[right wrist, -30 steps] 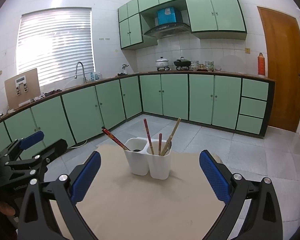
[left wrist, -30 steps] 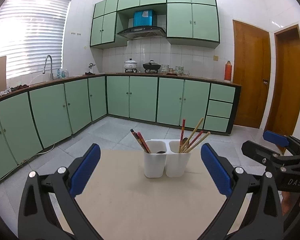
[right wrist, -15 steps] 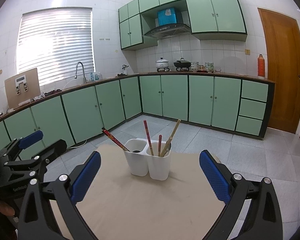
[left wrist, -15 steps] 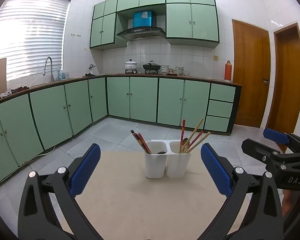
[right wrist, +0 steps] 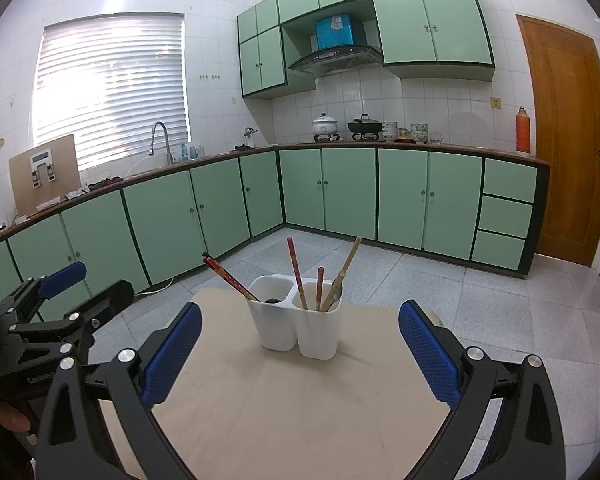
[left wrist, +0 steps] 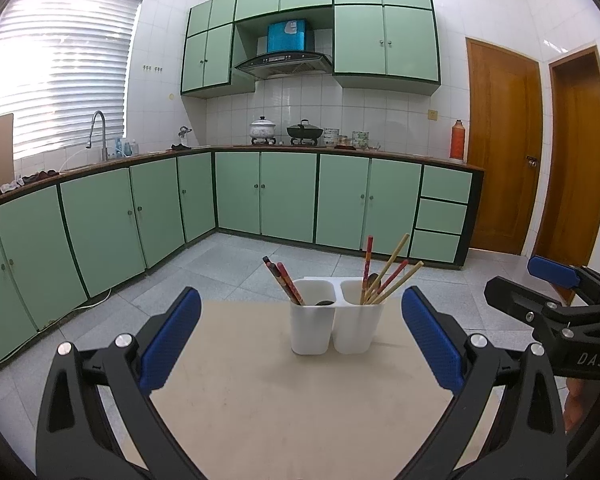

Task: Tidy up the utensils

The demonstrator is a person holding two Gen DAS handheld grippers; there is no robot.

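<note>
Both grippers, left gripper (left wrist: 300,336) and right gripper (right wrist: 300,340), gape wide and empty; the utensil holder (left wrist: 336,326) stands dead ahead, chopsticks (left wrist: 392,280) leaning up-right, neither gripper clearly nearer.

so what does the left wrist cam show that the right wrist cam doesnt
Only the left wrist view shows a second wooden doorway and the right gripper from the side. Only the right wrist view shows the left gripper from the side. Both show the white two-cup utensil holder with chopsticks on the beige table, both grippers open.
</note>
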